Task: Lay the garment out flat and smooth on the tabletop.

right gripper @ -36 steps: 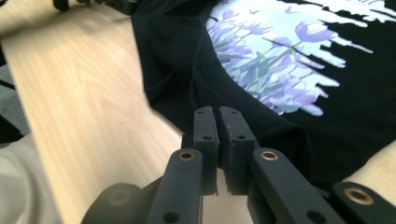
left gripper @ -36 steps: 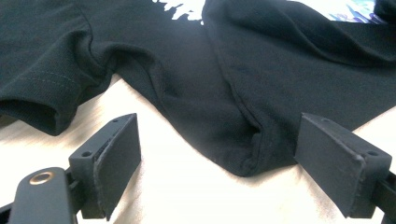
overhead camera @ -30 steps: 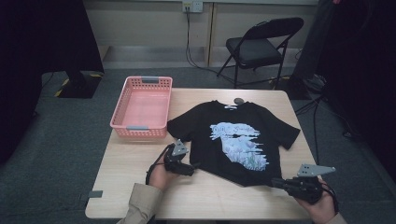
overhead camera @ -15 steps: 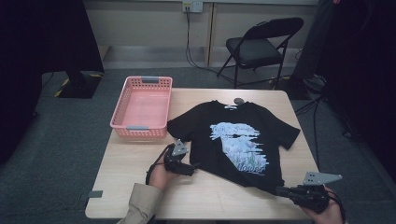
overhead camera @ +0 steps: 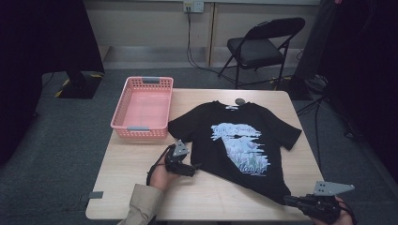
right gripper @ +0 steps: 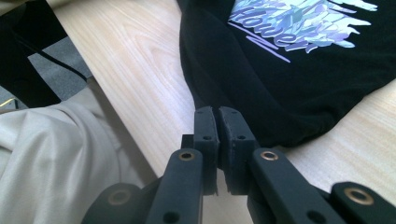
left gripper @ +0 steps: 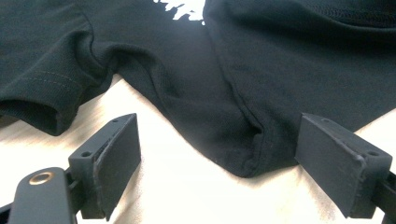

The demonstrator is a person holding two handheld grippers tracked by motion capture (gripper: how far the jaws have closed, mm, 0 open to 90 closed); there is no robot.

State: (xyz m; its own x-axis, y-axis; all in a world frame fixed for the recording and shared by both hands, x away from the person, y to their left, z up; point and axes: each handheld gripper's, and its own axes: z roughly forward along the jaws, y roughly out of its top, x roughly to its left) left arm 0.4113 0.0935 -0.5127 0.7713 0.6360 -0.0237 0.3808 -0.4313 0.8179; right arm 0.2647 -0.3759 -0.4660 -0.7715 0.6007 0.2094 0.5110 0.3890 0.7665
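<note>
A black T-shirt with a pale blue print lies front-up on the wooden table. My left gripper rests at the shirt's lower left hem, open. In the left gripper view, my left gripper has its jaws standing wide on either side of the hem corner of the T-shirt. My right gripper is at the table's near right edge, at the shirt's lower right corner. In the right gripper view, my right gripper is shut, with its tips at the hem edge of the T-shirt, which is drawn out to a point.
A pink plastic basket sits empty at the table's far left. A small grey disc lies by the collar. A folding chair stands behind the table. Beige fabric on the person shows beyond the near edge.
My right gripper has moved back toward the near right corner, and the shirt's lower right corner has stretched out with it. The left gripper has stayed put.
</note>
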